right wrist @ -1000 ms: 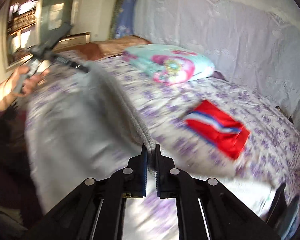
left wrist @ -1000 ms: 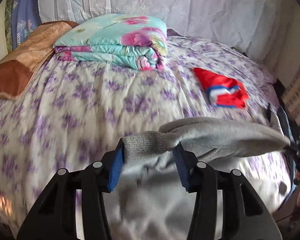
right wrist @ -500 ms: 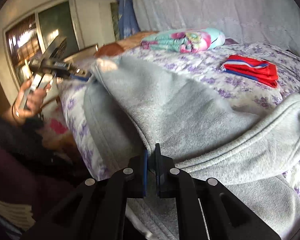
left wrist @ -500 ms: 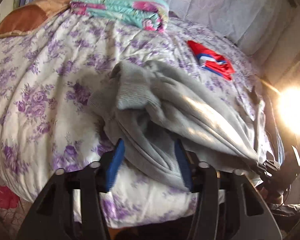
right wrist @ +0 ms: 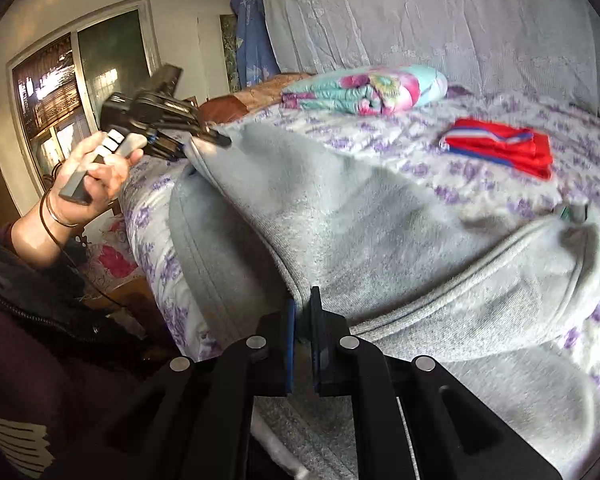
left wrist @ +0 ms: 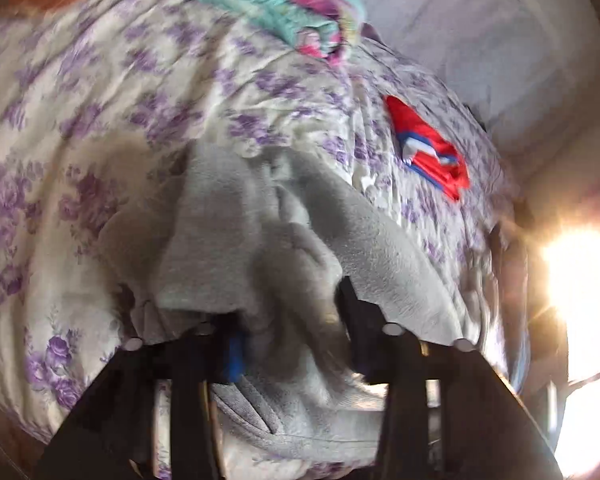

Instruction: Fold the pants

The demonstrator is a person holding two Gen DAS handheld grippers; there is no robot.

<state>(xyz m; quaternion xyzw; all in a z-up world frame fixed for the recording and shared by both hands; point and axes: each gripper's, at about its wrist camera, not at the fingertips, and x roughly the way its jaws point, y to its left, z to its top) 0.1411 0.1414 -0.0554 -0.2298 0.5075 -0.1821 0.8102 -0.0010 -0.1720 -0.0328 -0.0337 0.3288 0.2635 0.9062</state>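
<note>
Since half a second ago the left gripper (left wrist: 288,320) has come lower and closer to the bed (left wrist: 100,128), and the pants (left wrist: 236,240) now heap over its fingers instead of lying stretched in front of them. The right gripper (right wrist: 303,316) has hardly moved.

The grey pants lie on the near part of the bed, one side hanging over the edge toward the person. The right gripper is closed tight on a seam of the cloth, with only the fabric between its blue pads. I think it holds this end fixed while the other end is carried over, so the fold stays straight. In the right view the left gripper (right wrist: 204,136) reaches the far corner of the pants (right wrist: 380,232), and the hand (right wrist: 96,172) squeezes its handle. This suggests a grip, but the contact is small and blurred.

In the left view the cloth covers both fingertips. One blue pad (left wrist: 233,354) shows, the other is hidden, so I cannot tell if the fingers are together or apart. That picture is blurred by motion, and strong glare at the right washes out the bed edge. The folded quilt (right wrist: 364,88) and the red cloth (right wrist: 500,148) lie well apart from the pants, farther back.
</note>
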